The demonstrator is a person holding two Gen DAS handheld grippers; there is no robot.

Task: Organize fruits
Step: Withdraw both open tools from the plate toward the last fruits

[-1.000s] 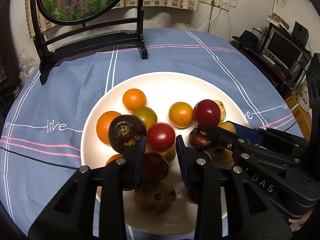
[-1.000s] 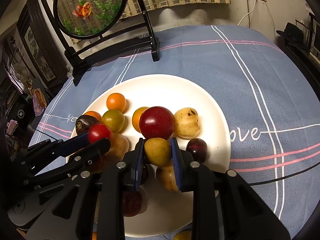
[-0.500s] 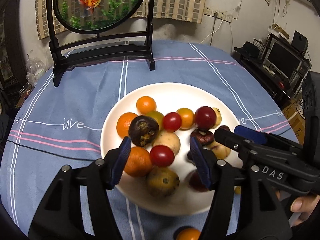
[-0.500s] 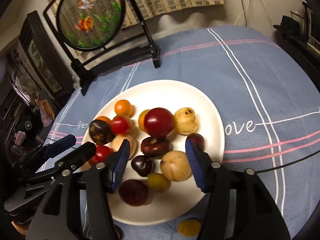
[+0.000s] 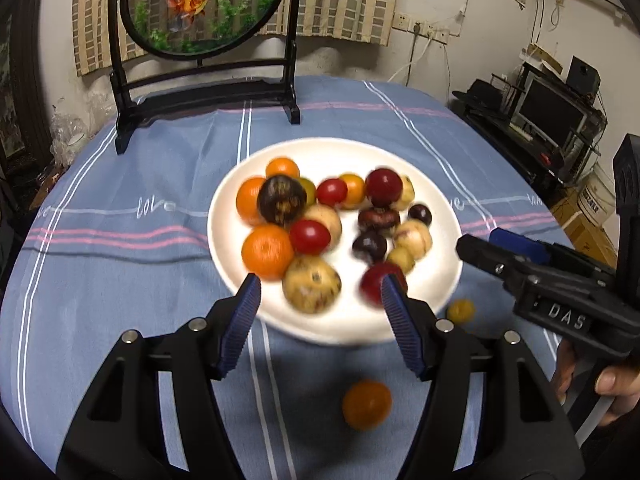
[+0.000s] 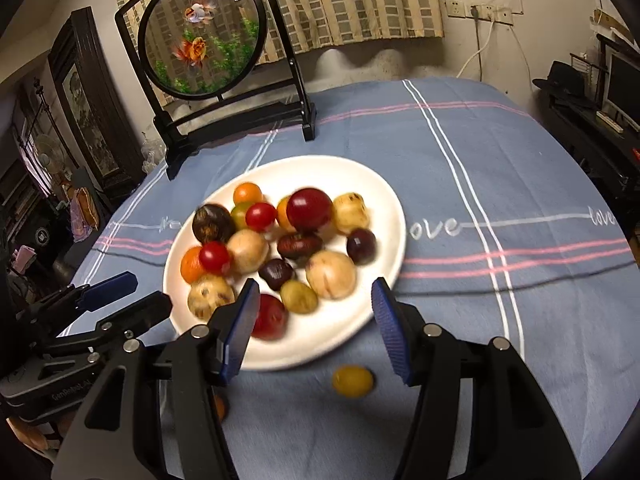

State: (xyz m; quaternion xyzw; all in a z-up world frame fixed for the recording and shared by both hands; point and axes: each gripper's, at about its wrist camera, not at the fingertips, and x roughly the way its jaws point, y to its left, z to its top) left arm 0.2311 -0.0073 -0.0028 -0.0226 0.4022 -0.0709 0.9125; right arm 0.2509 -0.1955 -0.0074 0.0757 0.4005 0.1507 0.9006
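Observation:
A white plate on the blue striped cloth holds a heap of several fruits: tangerines, red tomatoes, dark plums, tan and yellow-green ones. My left gripper hovers open over the plate's near rim, with nothing pressed between its blue pads. My right gripper is open too, at the near right rim. An orange tomato and a small yellow fruit lie loose on the cloth in front of the plate.
A round goldfish screen on a black stand sits at the table's far side. A desk with a monitor stands off the right edge. A hand holds the right gripper's handle.
Both grippers went from nearly shut over the fruit heap to open. The right let its yellow-green fruit down on the plate. Both pulled back toward the near edge, bringing the loose fruits into view.

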